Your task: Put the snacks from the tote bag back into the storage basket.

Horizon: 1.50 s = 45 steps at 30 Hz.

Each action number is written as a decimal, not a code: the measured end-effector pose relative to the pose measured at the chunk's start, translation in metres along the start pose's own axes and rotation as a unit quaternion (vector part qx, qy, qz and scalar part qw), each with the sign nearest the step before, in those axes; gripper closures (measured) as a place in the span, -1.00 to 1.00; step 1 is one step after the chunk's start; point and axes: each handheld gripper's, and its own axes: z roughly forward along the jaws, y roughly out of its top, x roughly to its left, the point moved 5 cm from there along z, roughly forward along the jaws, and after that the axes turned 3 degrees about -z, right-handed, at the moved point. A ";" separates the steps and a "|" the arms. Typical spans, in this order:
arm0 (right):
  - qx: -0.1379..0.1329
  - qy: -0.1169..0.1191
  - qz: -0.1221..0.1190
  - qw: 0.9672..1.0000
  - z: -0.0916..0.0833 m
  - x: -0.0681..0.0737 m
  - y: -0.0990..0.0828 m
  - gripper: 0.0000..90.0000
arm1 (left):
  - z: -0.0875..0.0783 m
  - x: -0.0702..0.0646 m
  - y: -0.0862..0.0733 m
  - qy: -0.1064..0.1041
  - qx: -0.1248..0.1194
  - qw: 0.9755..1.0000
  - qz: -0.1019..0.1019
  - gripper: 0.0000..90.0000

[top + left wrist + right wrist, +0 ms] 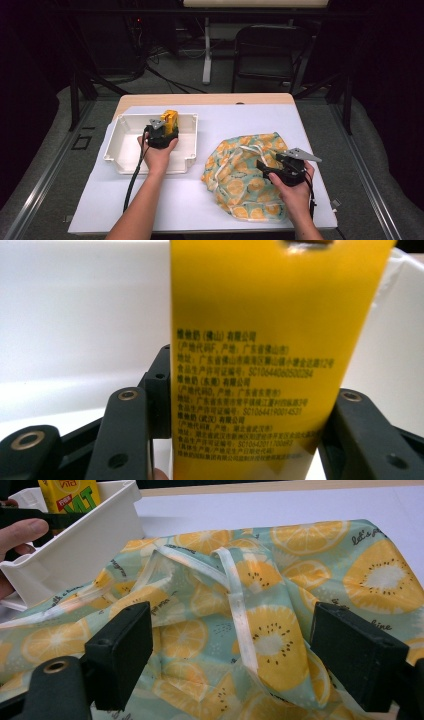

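Hands work on two things at once beside the white plastic bin point(122, 150). Inside the bin, the left gripper point(167, 131) has its black jaws pressed on both sides of a yellow drink carton point(260, 360), holding it upright. The carton is a smooth, flat-sided box with tiny black print. To set it down well, I think the hand should keep it straight and lower it slowly. To the right of the bin, a soft cloth bag point(245, 172) lies crumpled on the white table sheet point(185, 200). It is pale green with yellow fruit slices and a white strap. The right gripper point(232, 655) hangs over the bag, jaws wide apart, holding nothing.
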 end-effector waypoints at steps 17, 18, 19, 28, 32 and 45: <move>-0.003 0.000 0.005 1.000 0.000 -0.002 0.000 -0.61 | -0.007 -0.002 0.003 -0.023 -0.004 1.000 -0.008 -0.16; -0.003 0.000 0.005 1.000 0.000 -0.002 0.000 -0.61 | -0.008 -0.004 0.002 -0.025 0.002 1.000 -0.001 -0.16; -0.003 0.000 0.006 1.000 0.000 -0.002 0.000 -0.62 | -0.009 -0.004 0.003 -0.023 0.001 1.000 0.001 -0.22; -0.004 -0.003 0.004 1.000 -0.001 -0.003 0.000 -0.62 | -0.050 -0.010 0.007 -0.039 -0.017 0.999 -0.003 -0.65; -0.002 -0.005 0.002 1.000 -0.001 -0.002 0.000 -0.62 | -0.065 -0.011 -0.005 -0.038 -0.021 0.999 0.000 -0.54; 0.000 -0.004 -0.002 1.000 -0.001 0.000 -0.001 -0.62 | -0.089 -0.021 -0.023 -0.062 -0.016 0.998 0.006 1.00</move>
